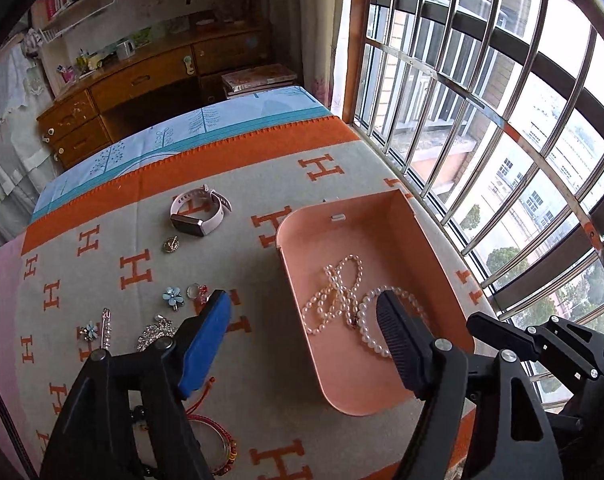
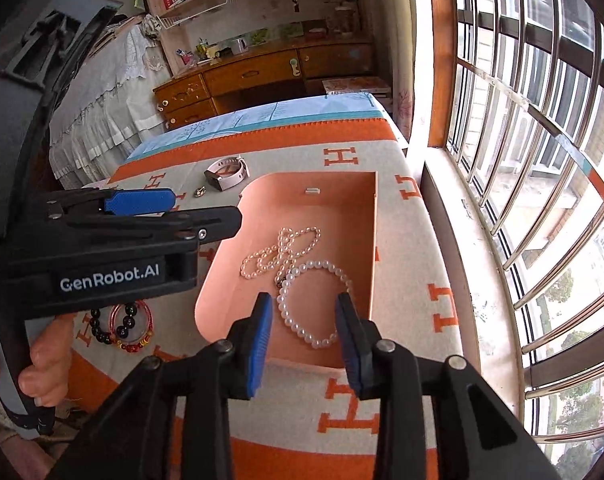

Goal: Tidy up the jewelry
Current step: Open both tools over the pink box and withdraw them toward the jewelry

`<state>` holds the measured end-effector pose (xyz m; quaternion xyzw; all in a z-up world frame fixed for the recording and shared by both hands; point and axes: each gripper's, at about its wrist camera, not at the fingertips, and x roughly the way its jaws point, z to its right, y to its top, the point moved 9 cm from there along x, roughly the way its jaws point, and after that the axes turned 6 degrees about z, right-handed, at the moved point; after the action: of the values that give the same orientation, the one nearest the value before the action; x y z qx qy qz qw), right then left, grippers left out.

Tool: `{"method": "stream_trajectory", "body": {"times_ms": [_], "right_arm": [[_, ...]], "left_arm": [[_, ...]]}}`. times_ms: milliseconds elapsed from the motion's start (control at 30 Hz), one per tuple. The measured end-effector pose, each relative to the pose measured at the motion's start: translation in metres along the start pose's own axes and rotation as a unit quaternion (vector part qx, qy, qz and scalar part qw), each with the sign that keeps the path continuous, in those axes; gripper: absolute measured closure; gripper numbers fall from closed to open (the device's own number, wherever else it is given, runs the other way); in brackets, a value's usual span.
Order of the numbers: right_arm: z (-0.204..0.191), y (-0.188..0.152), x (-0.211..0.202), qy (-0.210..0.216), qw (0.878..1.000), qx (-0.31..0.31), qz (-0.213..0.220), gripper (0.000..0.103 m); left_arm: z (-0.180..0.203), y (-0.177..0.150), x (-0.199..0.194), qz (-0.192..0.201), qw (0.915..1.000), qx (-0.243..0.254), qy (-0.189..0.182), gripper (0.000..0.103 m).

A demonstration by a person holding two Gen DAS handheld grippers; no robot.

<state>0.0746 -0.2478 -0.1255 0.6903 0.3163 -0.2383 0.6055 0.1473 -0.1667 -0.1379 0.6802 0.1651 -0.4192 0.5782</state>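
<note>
1. The pink tray (image 2: 222, 280) lies on the orange-and-grey blanket (image 1: 102, 240) beside the window. Two pearl pieces already lie in it: a tangled pearl necklace (image 2: 280, 252) and a pearl bracelet (image 2: 314, 304), touching each other.
2. The right gripper (image 2: 304, 338) hovers over the bracelet with its jaws apart and grasps nothing.
3. The left gripper (image 1: 302, 328) is opened wide above the tray's near wall, also empty.
4. Left to sort, in my judgement: the pink watch (image 1: 200, 212), a small brooch (image 1: 171, 245), the blue flower pins (image 1: 173, 296), a rhinestone piece (image 1: 154, 332) and the beaded bangles (image 2: 122, 324). So the task is near its start.
</note>
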Motion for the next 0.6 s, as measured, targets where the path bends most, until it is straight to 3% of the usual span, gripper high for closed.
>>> {"method": "stream_trajectory", "body": {"times_ms": [200,367,600], "right_arm": [[-0.004,-0.001,-0.002,-0.004,1.000,0.005,0.004,0.070],[-0.008,-0.002,-0.003,-0.001,1.000,0.016,0.004,0.070],[-0.022,0.001,-0.008,0.002,1.000,0.020,0.014,0.070]], "left_arm": [[-0.024,-0.006,-0.028,0.039,0.9987,-0.006,0.032,0.014],[-0.039,-0.021,-0.044,0.044,0.9982,-0.013,0.039,0.013],[-0.084,-0.040,-0.062,0.042,0.9956,-0.059,0.060,0.012]]}}
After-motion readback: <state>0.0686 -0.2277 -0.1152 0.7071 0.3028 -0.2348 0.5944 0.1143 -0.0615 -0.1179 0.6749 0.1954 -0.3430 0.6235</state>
